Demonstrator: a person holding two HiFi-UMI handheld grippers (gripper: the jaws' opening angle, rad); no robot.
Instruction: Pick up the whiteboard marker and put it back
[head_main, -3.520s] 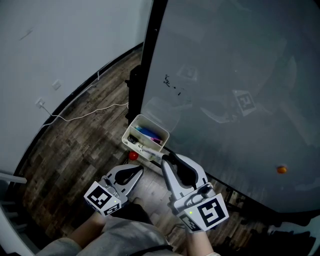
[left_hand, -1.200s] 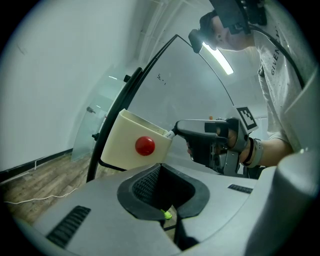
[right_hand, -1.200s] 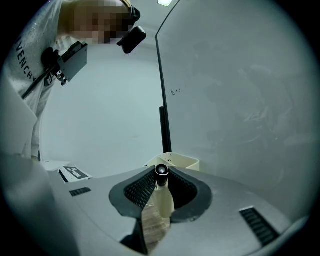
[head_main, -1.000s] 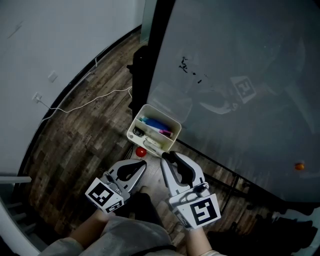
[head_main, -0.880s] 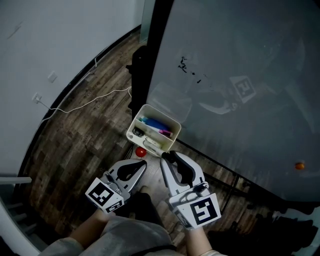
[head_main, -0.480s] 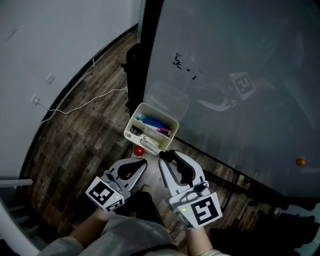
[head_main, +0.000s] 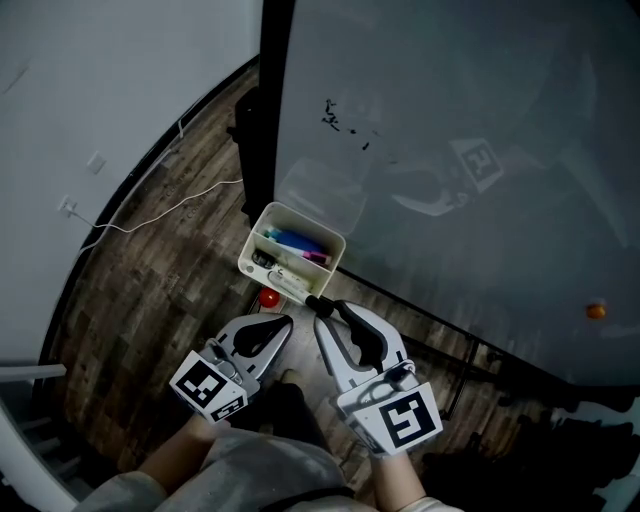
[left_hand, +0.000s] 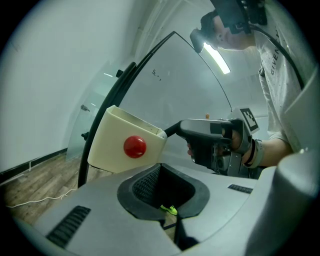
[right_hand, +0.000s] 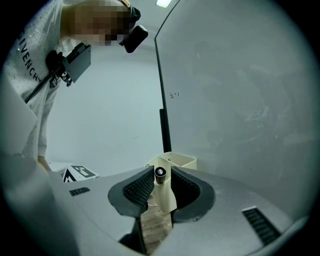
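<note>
Right gripper view, caught right gripper (right_hand: 161, 175) jaws just opening, pads (right_hand: 138, 188) apparently slack around whiteboard marker (right_hand: 160, 173), found marker's far end inside tray (right_hand: 182, 161), left gripper (head_main: 288, 322) pressed closed, empty, just beside tray.

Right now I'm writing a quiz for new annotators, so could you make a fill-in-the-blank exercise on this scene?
1. The round disc on the cream bin's outer wall is ___.
2. The cream bin sits against the lower edge of the ___.
3. The end of a ___ stands between the right gripper's open jaws.
Missing words: red; whiteboard; marker.
The right gripper's jaws have just been opening.
</note>
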